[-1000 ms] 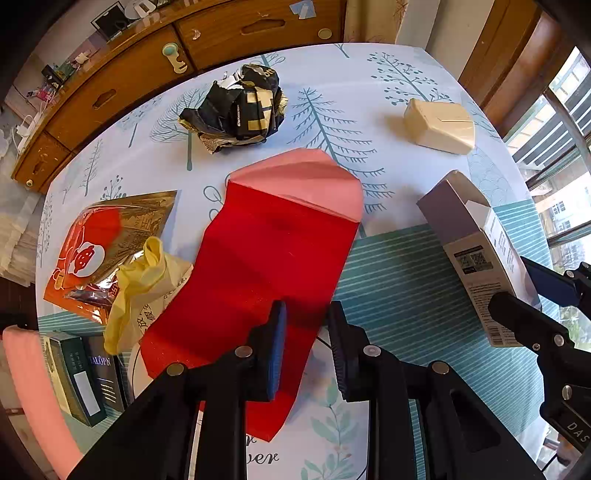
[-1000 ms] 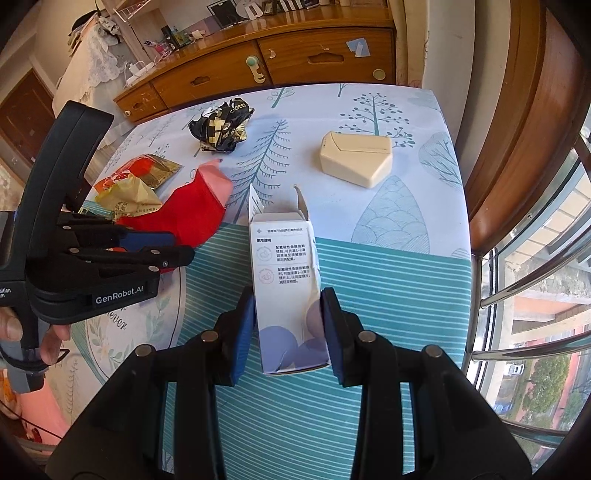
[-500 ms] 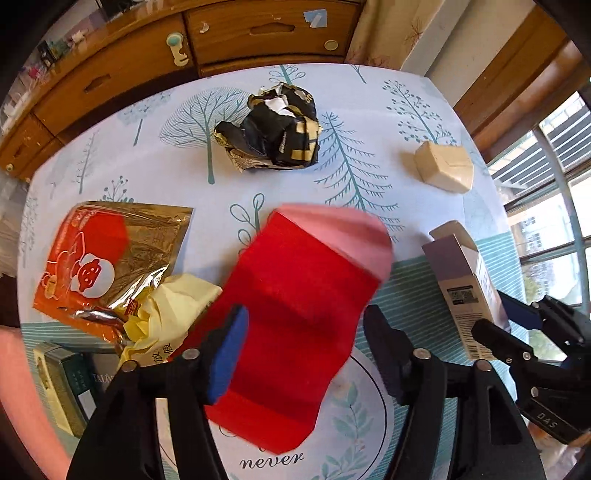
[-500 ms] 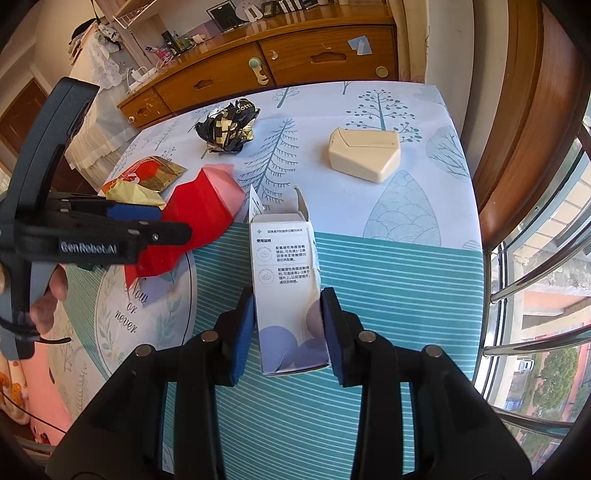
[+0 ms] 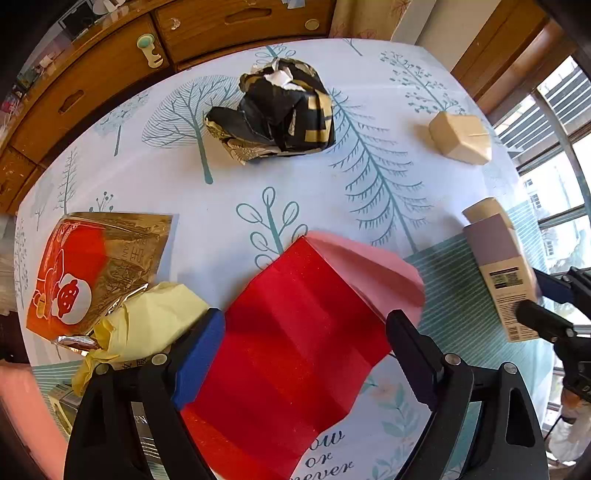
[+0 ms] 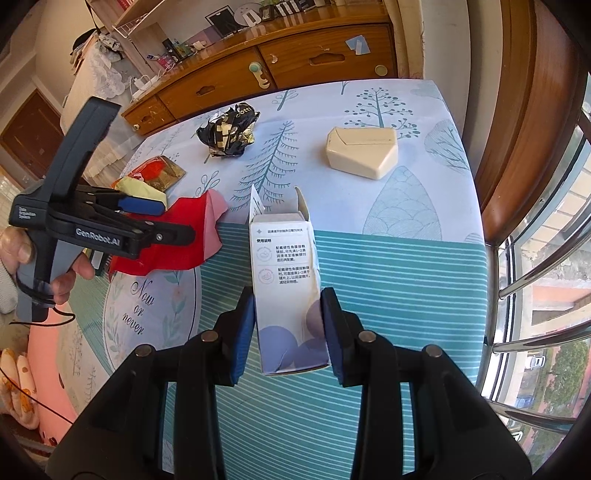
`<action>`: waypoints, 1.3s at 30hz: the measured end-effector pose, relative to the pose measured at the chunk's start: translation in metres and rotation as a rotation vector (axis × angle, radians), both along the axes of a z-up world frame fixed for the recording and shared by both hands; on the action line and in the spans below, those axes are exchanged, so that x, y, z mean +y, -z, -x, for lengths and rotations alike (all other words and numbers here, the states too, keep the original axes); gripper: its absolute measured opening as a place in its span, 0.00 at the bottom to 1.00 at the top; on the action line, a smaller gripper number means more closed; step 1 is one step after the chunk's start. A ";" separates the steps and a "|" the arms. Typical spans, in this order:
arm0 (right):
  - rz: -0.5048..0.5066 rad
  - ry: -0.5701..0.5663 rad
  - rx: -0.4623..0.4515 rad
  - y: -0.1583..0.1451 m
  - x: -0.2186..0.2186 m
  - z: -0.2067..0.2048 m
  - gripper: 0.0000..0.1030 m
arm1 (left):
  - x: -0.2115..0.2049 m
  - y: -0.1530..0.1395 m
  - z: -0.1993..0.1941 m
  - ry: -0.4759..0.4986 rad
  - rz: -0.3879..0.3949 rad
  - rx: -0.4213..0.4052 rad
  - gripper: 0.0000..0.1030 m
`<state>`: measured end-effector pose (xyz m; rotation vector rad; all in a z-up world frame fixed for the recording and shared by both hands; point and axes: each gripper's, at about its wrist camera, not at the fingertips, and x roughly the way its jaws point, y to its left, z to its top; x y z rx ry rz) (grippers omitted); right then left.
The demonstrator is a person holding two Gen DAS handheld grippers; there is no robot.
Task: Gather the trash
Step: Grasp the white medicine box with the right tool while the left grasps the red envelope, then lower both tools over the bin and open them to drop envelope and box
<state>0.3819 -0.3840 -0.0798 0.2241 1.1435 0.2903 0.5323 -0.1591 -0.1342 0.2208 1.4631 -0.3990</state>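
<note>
Since a second ago my left claw (image 5: 304,354) slid over the red envelope (image 5: 295,354) and its jaws have just been opening; now they stand wide, envelope lying flat between them, pads not pressing it.

Left wrist view: tablecloth (image 5: 229,206) is pale with teal tree prints, striped teal band on the right, wooden drawers (image 5: 236,18) behind. Still lying around are a crumpled black-and-gold wrapper (image 5: 273,114), a gold-and-red snack bag (image 5: 92,266), yellow crumpled paper (image 5: 155,317) touching that bag, and a beige box (image 5: 461,142). Bottom edge reads "ow or never".

Right wrist view: my right claw (image 6: 288,332) is clamped on the white carton (image 6: 288,295), flaps open, upright on the stripes. Chinese print on it, too small for me to read. Left handle says "GenRobot.AI", cloth says "Now or never". Window with bars (image 6: 535,280) on the right.
</note>
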 end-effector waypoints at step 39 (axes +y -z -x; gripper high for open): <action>-0.048 -0.019 0.025 -0.047 0.064 0.090 0.31 | 0.053 -0.110 0.173 -0.223 0.144 -0.161 0.04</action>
